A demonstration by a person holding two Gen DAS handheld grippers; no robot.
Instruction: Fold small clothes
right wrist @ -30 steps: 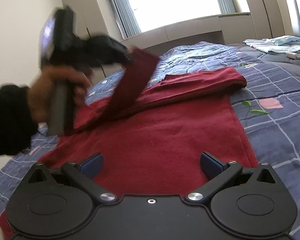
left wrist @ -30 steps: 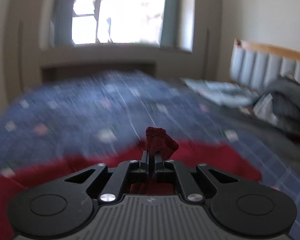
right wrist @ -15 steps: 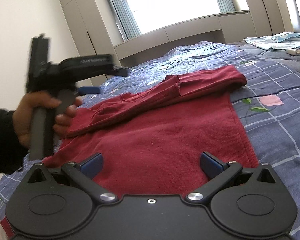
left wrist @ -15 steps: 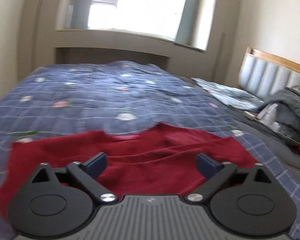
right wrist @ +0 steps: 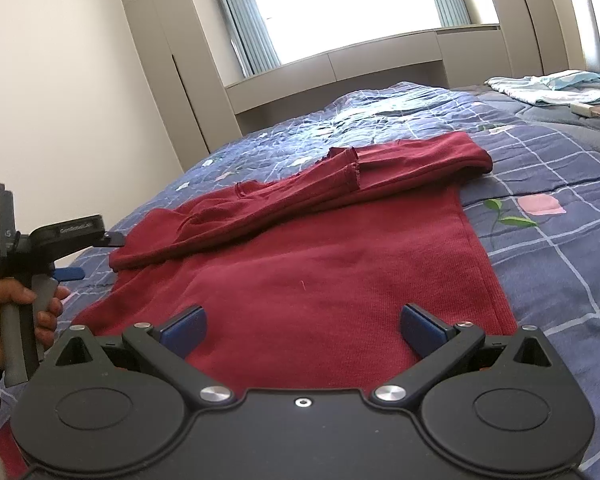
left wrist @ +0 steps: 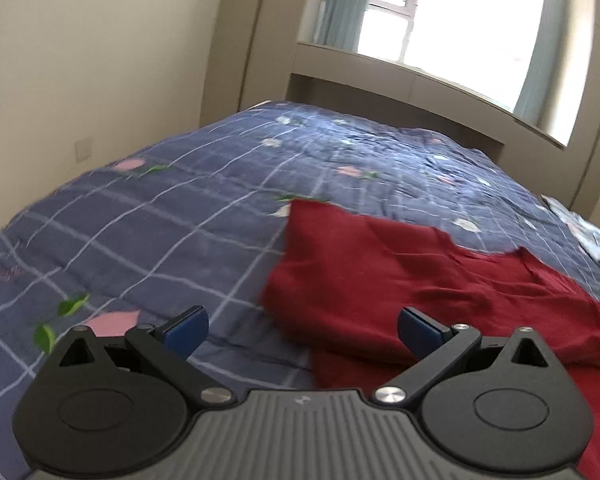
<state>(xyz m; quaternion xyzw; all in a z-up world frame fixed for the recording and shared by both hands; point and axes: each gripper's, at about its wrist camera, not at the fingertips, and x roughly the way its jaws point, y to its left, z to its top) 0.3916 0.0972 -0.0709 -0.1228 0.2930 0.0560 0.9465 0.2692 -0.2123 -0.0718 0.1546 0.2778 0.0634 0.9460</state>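
A dark red long-sleeved top (right wrist: pixel 320 264) lies flat on the blue checked quilt (right wrist: pixel 560 264). Both sleeves are folded across its upper part, and their cuffs (right wrist: pixel 350 166) meet near the middle. My right gripper (right wrist: pixel 300 326) hangs open over the lower hem with nothing between its fingers. My left gripper (left wrist: pixel 304 326) is open and empty; it hovers at the left edge of the red top (left wrist: pixel 400 264), half over bare quilt (left wrist: pixel 160 220). In the right wrist view the left gripper (right wrist: pixel 96 258) is at the far left, held by a hand (right wrist: pixel 4 312), beside the folded shoulder.
Light blue clothes (right wrist: pixel 540 88) lie far right on the bed, also glimpsed as pale cloth (left wrist: pixel 592 236) in the left wrist view. A low cabinet ledge (right wrist: pixel 380 60) under the window runs behind the bed. A wall (left wrist: pixel 100 60) stands left of the bed.
The left gripper let go of the red sleeve, opened wide and swung left, off the top. The sleeve now lies folded across the chest. The right gripper has not moved.
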